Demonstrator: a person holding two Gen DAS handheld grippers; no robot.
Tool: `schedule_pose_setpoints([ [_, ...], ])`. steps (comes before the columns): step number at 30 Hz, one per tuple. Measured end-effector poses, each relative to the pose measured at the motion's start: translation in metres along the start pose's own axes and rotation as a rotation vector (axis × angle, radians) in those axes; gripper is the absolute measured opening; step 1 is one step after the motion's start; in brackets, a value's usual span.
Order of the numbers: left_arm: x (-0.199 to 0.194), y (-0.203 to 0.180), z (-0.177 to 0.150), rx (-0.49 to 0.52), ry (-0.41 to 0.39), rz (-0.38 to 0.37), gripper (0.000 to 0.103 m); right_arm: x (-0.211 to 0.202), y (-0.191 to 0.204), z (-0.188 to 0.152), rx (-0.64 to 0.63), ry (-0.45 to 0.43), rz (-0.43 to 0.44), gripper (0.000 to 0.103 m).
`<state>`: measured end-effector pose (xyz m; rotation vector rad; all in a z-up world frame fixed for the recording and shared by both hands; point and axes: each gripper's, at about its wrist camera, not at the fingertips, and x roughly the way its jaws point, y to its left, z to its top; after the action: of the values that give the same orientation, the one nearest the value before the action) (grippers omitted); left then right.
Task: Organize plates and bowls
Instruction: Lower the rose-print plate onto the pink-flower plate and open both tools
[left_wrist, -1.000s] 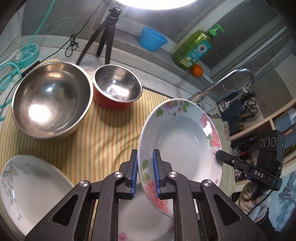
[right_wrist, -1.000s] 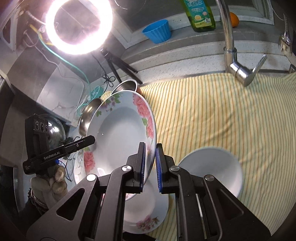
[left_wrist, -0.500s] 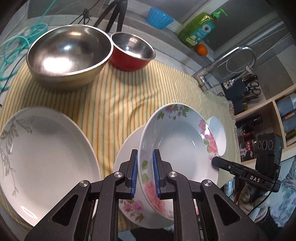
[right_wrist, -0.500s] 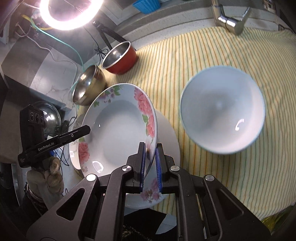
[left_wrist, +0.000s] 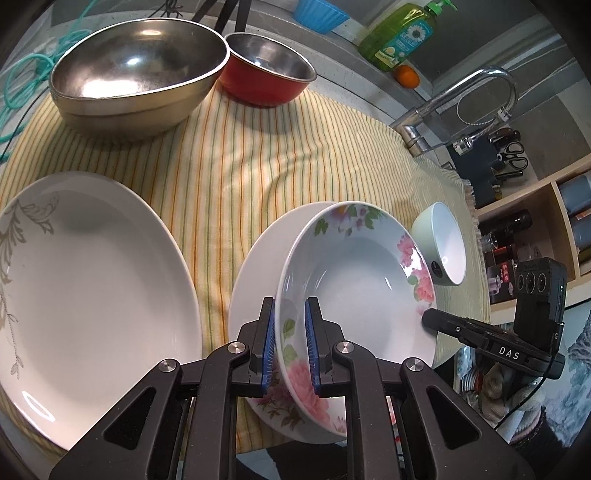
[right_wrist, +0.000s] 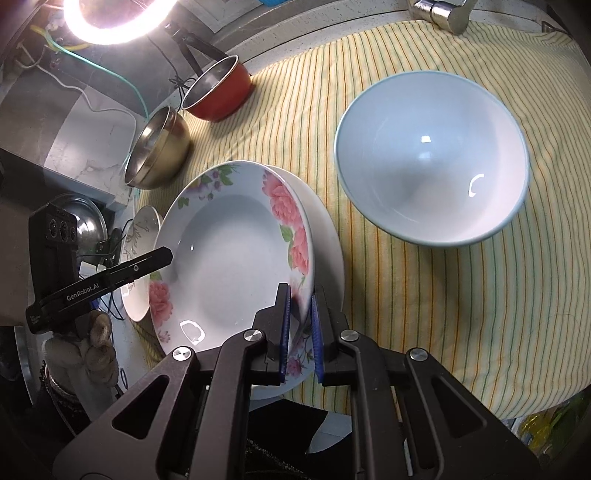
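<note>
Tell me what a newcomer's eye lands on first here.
The floral plate, front centre, tilted over another flowered plate and clamped at opposite rims by the left gripper and right gripper. Next, the pale blue bowl to its right on the striped cloth.

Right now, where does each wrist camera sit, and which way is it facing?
Left wrist: rides the left gripper, looking down its fingers at the floral plate they clamp; beyond, the steel bowl, red bowl and faucet. A gloved hand holding the right gripper shows lower right.
Right wrist: rides the right gripper, clamping the same plate's opposite rim; white bowl to its right. The left gripper shows at left.
Shared: floral plate, the plate beneath it, striped cloth, both metal bowls.
</note>
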<state>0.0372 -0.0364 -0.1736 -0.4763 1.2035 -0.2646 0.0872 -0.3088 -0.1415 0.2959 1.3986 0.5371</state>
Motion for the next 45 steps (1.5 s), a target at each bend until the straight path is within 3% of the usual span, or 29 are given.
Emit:
schedule_pose_setpoints([
  [18, 0.005, -0.003, -0.002, 0.043, 0.023, 0.05, 0.013, 0.01, 0.01, 0.0, -0.046, 0.022, -0.051, 0.014],
  [26, 0.006, -0.01, -0.004, 0.077, 0.017, 0.083, 0.018, 0.009, 0.021, -0.002, -0.114, 0.018, -0.102, 0.028],
  [41, 0.003, -0.009, -0.004, 0.071, 0.005, 0.099, 0.019, 0.014, 0.042, -0.007, -0.258, 0.012, -0.235, 0.029],
  [45, 0.001, -0.01, -0.004, 0.069, 0.0, 0.094, 0.019, 0.012, 0.049, -0.008, -0.303, 0.001, -0.262, 0.04],
])
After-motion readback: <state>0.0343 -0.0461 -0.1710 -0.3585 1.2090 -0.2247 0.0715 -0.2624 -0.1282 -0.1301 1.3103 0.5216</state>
